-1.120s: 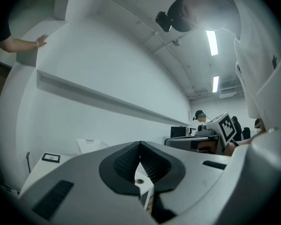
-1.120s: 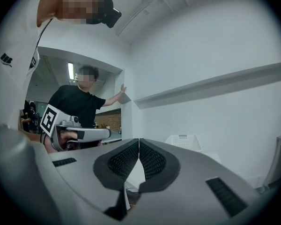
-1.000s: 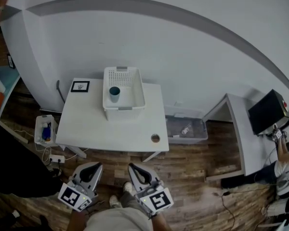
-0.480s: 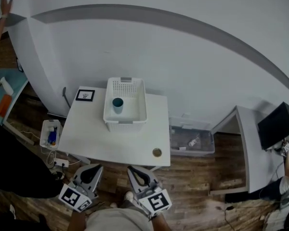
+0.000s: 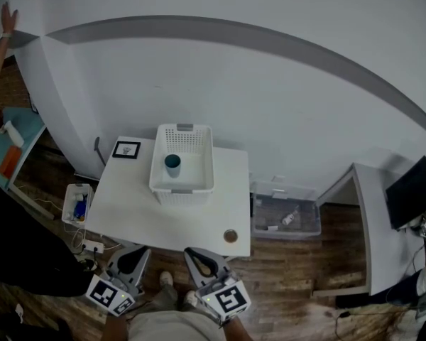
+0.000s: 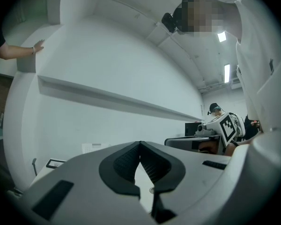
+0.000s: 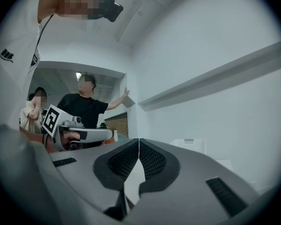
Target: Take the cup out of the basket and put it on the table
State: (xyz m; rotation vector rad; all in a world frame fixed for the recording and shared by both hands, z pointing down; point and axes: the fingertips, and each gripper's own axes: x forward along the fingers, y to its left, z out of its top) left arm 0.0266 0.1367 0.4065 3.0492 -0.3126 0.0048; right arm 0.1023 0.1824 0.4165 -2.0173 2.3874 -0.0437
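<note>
Two grippers, the left gripper (image 5: 133,253) and the right gripper (image 5: 193,254), both have their jaws pressed together tip to tip with nothing between them; each gripper view shows only bare table through the gap behind the tips.

The cup (image 5: 172,163) stands upright inside the basket (image 5: 177,194), its long axis vertical and its mouth open to the top, a little left of the basket's middle. Both grippers sit on the near side of the basket, well apart from it, with a bare stretch of table (image 5: 163,219) between. They point level toward it. From the fingers the cup lies ahead and behind the basket's near wall, so it probably has to be reached from above the rim. The right gripper looks slightly nearer the cup's line, though the margin is small.

Against the earlier frame, the basket and table edge lie closer to the gripper tips. The cup has kept its spot in the basket, and the jaws were shut then too.
</note>
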